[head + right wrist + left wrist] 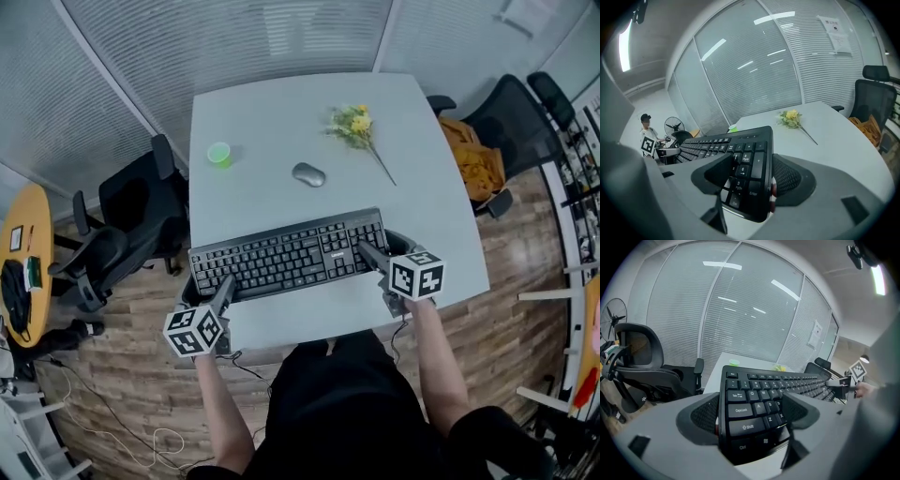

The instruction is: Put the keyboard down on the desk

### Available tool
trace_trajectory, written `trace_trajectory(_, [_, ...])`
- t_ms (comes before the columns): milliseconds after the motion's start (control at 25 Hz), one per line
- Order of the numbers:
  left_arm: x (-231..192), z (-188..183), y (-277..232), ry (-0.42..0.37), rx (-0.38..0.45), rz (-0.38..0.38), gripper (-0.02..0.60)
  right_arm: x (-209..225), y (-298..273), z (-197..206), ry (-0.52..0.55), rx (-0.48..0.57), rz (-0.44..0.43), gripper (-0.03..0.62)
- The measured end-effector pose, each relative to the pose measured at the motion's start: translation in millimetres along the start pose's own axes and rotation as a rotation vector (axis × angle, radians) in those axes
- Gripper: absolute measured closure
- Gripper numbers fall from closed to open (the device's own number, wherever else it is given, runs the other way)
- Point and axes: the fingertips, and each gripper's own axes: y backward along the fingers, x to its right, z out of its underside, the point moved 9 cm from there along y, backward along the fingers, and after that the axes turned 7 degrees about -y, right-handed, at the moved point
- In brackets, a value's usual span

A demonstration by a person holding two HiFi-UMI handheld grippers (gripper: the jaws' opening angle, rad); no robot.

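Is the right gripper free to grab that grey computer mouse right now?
Probably not: the right gripper is shut on one end of the black keyboard, which lies between it and the grey computer mouse.

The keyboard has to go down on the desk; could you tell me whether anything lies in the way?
Nothing visible does. The desk by the keyboard is bare; the mouse, cup and flowers lie farther back, apart from it.
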Motion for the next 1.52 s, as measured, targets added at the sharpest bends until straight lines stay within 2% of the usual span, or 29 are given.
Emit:
trace_trajectory(120, [7.0,11.8,-2.0,0.006,-0.017,0.003,0.170,8.9,2.0,10.6,-0.008,-0.018,0.003,0.319])
trace_trajectory(320, [-18.8,19.5,-8.0,0.040,-0.053,0.001,0.170,-4.9,-23.7,10.2,-0.009,-0.066,0.011,0.319])
trace_trajectory(760, [-33.3,54.2,-14.4,0.111,-0.108,-0.047,0.170,0.5,-65.2,21.7,0.006,-0.170,-0.017,0.319])
trace_trajectory(1520, [-55.7,75.7,-53.3,0.149,-0.164,-0.099,0.169,20.8,-134.0,26.3,0.011,-0.237,-0.051,0.319])
